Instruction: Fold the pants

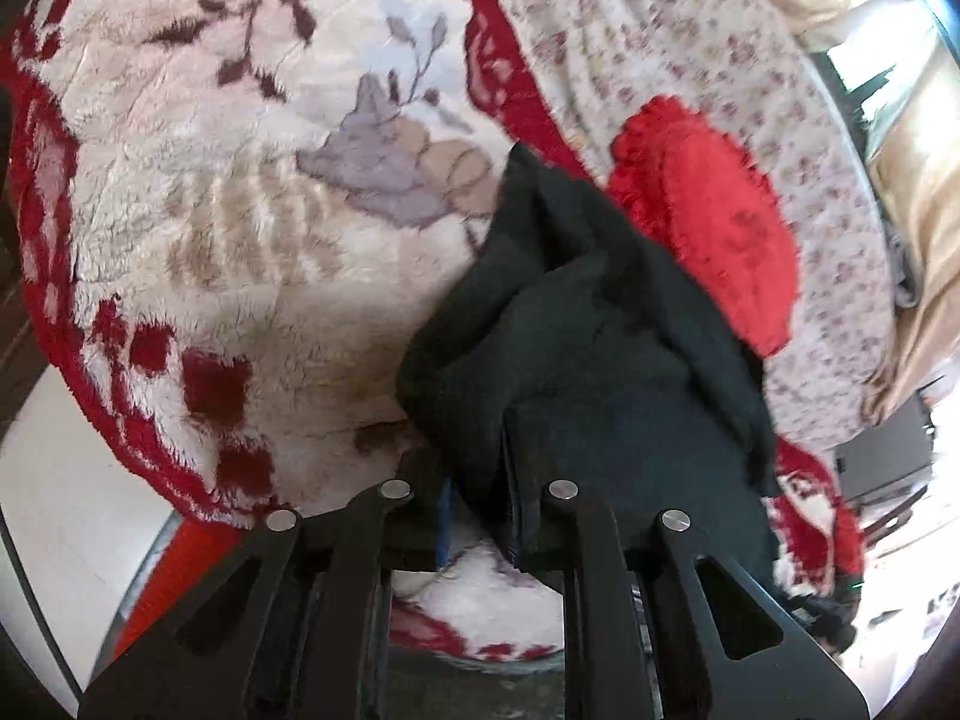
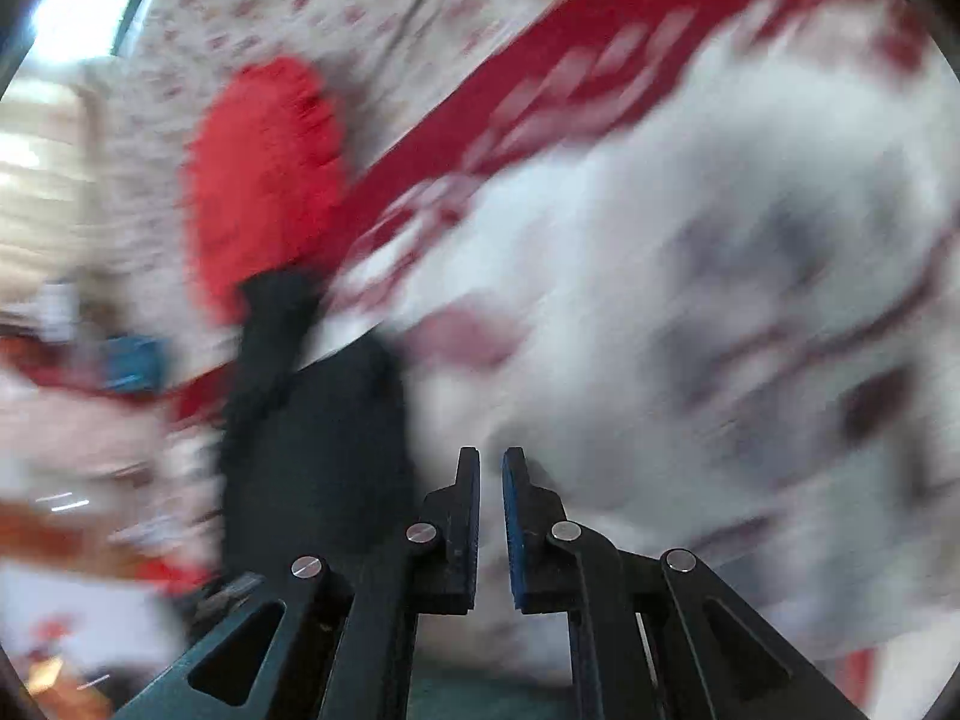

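The black pants [image 1: 576,348] hang in a bunched heap over a plush cream-and-red blanket [image 1: 240,210]. My left gripper [image 1: 474,468] is shut on a fold of them; the cloth fills the gap between its fingers and drapes over the right finger, hiding the tips. The right wrist view is heavily blurred. There the pants [image 2: 312,420] show as a dark mass at the lower left, left of my right gripper [image 2: 491,456]. That gripper is shut, with only a narrow slit between its pads and nothing in it, and it stands above the blanket [image 2: 660,300].
A round red frilled cushion [image 1: 708,210] lies on a small-flowered sheet [image 1: 660,30] just beyond the pants, also seen as the cushion [image 2: 264,180] in the right wrist view. The blanket's edge falls to a pale floor [image 1: 48,510] at the left. A blue object [image 2: 129,363] shows blurred at the far left.
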Available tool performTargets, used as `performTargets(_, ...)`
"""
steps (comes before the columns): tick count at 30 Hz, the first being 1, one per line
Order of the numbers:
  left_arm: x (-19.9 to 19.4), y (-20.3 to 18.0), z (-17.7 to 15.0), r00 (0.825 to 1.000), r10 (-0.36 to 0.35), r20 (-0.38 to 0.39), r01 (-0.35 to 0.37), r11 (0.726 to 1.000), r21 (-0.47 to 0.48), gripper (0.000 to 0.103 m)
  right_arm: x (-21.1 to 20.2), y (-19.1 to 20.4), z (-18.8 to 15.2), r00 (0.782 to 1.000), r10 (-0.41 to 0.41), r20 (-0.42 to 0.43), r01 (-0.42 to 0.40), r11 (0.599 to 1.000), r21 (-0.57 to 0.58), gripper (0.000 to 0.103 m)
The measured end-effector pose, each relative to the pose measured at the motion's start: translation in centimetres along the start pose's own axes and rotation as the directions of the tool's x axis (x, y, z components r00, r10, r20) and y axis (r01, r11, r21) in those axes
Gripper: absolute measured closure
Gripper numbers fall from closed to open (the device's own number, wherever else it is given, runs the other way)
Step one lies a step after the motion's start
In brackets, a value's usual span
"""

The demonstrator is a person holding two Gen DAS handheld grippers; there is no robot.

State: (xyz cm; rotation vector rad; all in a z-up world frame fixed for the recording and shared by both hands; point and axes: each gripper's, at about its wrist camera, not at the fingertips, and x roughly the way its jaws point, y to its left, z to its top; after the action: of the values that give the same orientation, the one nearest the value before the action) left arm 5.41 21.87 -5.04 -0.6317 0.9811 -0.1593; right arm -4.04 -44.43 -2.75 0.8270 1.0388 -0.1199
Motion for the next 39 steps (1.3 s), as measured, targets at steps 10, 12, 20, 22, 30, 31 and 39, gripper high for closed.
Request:
performTargets(10, -3.6, -0.5, -0.2, 0.954, 0.194, 0.228, -0.212, 0.976, 0.058, 0.069, 3.0, 19.0, -2.3, 0.977, 0.136, 0.163, 0.022, 0.699, -0.715, 0.078)
performTargets(12, -4.7, -0.7, -0.2, 0.943, 0.187, 0.275, -0.211, 0.976, 0.057, 0.069, 5.8, 21.5, -2.9, 0.986, 0.115, 0.123, 0.023, 0.632, -0.775, 0.078)
performTargets(20, -3.2, -5.3, -1.9, 0.988, -0.019, 0.152, -0.011, 0.98, 0.197, 0.066, 10.8, 23.7, -2.9, 0.991, 0.028, 0.13, 0.091, 0.567, -0.818, 0.077)
performTargets(22, -1.8, -6.7, -2.5, 0.994, -0.044, 0.104, 0.02, 0.975, 0.221, 0.065, 10.8, 24.0, -3.0, 0.989, 0.045, 0.14, 0.093, 0.547, -0.832, 0.073)
performTargets(30, 2.5, -10.3, -4.2, 1.0, 0.012, -0.006, -0.009, 0.953, 0.303, 0.06, 13.8, 23.6, -2.4, 0.984, -0.109, 0.142, 0.179, 0.544, -0.82, 0.077)
performTargets(31, 2.8, -10.3, -4.2, 1.0, 0.016, -0.009, -0.012, 0.954, 0.301, 0.06, 13.3, 23.4, -1.7, 0.984, -0.097, 0.146, 0.175, 0.587, -0.791, 0.093)
performTargets(39, 3.4, -11.5, -5.6, 0.999, 0.03, 0.033, -0.04, 0.931, 0.362, 0.038, 8.0, 16.7, 6.4, 0.956, 0.127, 0.266, -0.004, 0.908, -0.42, 0.096)
